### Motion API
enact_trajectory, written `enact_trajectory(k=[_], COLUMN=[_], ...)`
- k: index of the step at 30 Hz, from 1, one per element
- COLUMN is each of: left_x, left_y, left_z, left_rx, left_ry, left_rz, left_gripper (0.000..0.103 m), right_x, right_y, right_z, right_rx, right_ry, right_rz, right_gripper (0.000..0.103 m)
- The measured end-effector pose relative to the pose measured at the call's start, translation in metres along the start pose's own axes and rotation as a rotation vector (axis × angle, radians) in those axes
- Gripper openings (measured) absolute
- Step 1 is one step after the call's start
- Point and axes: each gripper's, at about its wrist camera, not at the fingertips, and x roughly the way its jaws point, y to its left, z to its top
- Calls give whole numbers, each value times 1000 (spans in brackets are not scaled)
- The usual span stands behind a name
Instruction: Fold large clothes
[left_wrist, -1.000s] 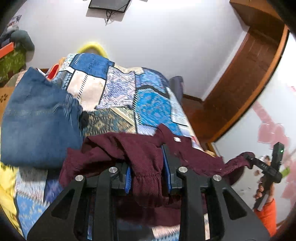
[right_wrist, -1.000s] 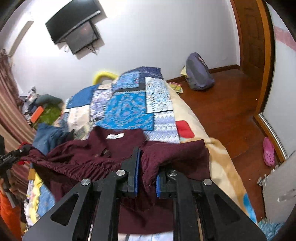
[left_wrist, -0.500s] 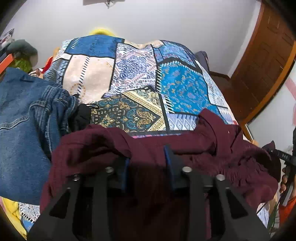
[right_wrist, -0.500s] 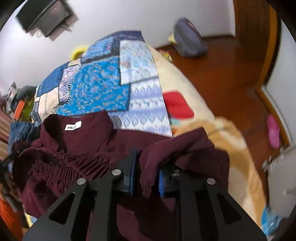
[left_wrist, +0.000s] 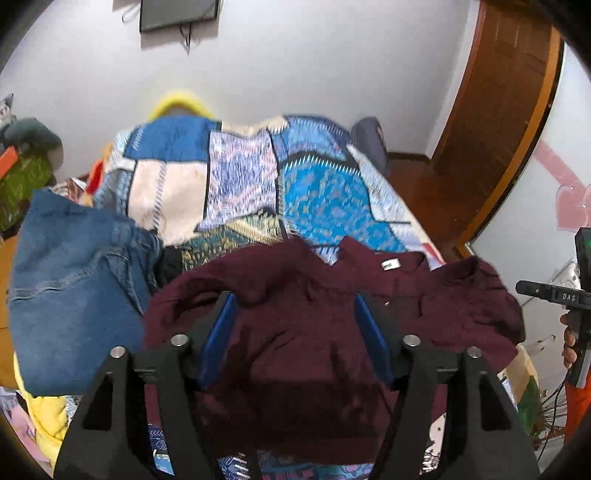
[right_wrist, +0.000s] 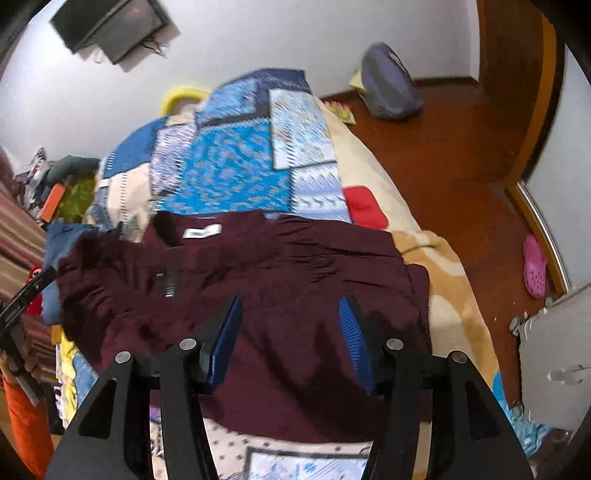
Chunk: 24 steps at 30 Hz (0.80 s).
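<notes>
A maroon shirt (left_wrist: 314, 332) lies spread on the patchwork bedspread (left_wrist: 240, 177), collar and white label toward the far side. It also shows in the right wrist view (right_wrist: 280, 280). My left gripper (left_wrist: 295, 317) is open above the shirt's left part, holding nothing. My right gripper (right_wrist: 290, 317) is open above the shirt's right part, holding nothing. The shirt's near hem is hidden behind the gripper bodies.
Folded blue jeans (left_wrist: 77, 291) lie on the bed left of the shirt. A grey backpack (right_wrist: 388, 88) sits on the wooden floor by the wall. A pink shoe (right_wrist: 533, 266) lies near the door frame. A TV (right_wrist: 110, 26) hangs on the wall.
Both grippers have opened and let go of the maroon shirt, which now lies flat on the bed. Both have pulled back and up.
</notes>
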Motion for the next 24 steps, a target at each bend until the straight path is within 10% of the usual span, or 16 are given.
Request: enact_trajectory(k=[13, 24], left_x=[26, 53], left_y=[-44, -54], left_z=[-74, -119], left_rx=[65, 131], left_ry=[92, 87], left_rz=[-5, 95], left_gripper=[71, 71], right_x=[44, 98], right_y=[99, 93], right_z=[-56, -79], right_rx=[-259, -238], right_ry=[-8, 73], right_rz=[-19, -42], right_gripper=[51, 58])
